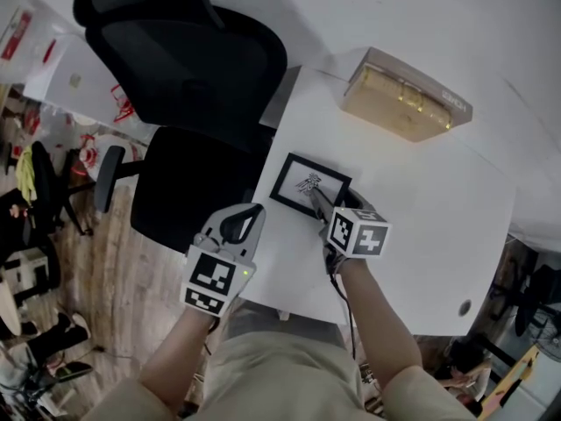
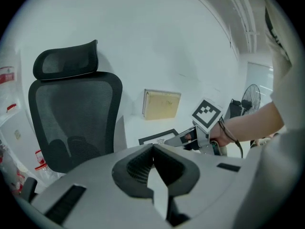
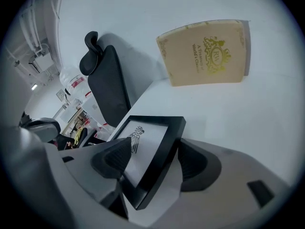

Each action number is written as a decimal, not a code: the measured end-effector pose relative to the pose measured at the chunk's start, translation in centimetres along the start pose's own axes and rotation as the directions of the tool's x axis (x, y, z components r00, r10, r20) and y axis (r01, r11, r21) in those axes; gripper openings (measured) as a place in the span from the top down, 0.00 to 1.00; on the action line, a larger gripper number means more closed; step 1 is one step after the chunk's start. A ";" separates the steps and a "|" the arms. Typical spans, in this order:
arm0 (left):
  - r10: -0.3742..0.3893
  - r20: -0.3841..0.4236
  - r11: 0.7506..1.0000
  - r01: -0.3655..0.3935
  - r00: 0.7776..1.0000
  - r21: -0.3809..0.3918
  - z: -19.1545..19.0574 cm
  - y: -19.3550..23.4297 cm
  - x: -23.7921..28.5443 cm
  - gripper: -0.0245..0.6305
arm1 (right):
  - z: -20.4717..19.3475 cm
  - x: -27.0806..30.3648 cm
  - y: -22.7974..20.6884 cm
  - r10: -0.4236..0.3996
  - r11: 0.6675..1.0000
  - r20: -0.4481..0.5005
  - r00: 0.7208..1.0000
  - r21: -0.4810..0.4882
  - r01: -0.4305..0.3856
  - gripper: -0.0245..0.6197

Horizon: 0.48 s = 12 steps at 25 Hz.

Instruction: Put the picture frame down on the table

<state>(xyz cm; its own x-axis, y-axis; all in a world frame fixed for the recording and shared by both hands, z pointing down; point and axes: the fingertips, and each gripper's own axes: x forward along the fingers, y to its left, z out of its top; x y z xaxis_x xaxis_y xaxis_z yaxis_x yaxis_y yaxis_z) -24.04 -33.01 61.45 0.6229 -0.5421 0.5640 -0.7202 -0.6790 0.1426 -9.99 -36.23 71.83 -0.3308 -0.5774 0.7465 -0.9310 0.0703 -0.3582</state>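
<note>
A black picture frame (image 1: 302, 181) with a small dark drawing on white is over the white table (image 1: 421, 226), near its left edge. My right gripper (image 1: 314, 196) is shut on the frame's near edge. In the right gripper view the frame (image 3: 143, 151) runs between the two pads, one on the glass and one against the outer rim. Its far end sits low by the tabletop; contact cannot be told. My left gripper (image 1: 252, 210) hovers at the table's left edge, shut and empty (image 2: 152, 149). The left gripper view shows the frame (image 2: 157, 138) and the right gripper (image 2: 183, 140) beyond it.
A flat gold-and-beige box (image 1: 408, 103) lies at the table's far side. A black mesh office chair (image 1: 193, 77) stands against the table's left edge. A small cable hole (image 1: 464, 307) is near the front right corner. Clutter covers the floor at left.
</note>
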 end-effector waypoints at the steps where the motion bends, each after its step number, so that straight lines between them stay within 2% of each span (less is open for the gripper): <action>1: 0.000 -0.003 1.000 0.000 1.000 0.007 -0.1 -0.1 0.0 0.93 | -0.1 0.2 -0.1 -0.010 1.000 -0.005 1.000 0.004 0.010 0.48; 4: -0.009 -0.003 1.000 0.009 1.000 -0.007 -0.2 -0.6 -0.2 0.93 | -0.4 0.3 -0.3 -0.030 1.000 -0.016 0.999 -0.008 0.029 0.46; 9: -0.016 0.003 1.000 0.016 1.000 -0.007 0.0 -1.4 -1.1 0.93 | -0.9 0.6 0.0 -0.073 0.990 -0.033 0.997 -0.119 0.069 0.45; 12: -0.006 0.005 1.000 0.006 1.000 0.000 0.3 -1.5 -1.9 0.93 | -1.0 0.6 0.3 -0.068 0.991 -0.051 0.996 -0.122 0.061 0.45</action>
<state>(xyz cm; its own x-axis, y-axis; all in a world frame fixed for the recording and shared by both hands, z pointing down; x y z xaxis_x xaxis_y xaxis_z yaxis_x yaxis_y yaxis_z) -24.01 -31.11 59.93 0.6284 -0.5405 0.5594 -0.7166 -0.6820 0.1460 -10.58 -35.74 72.74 -0.2746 -0.5384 0.7967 -0.9613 0.1338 -0.2410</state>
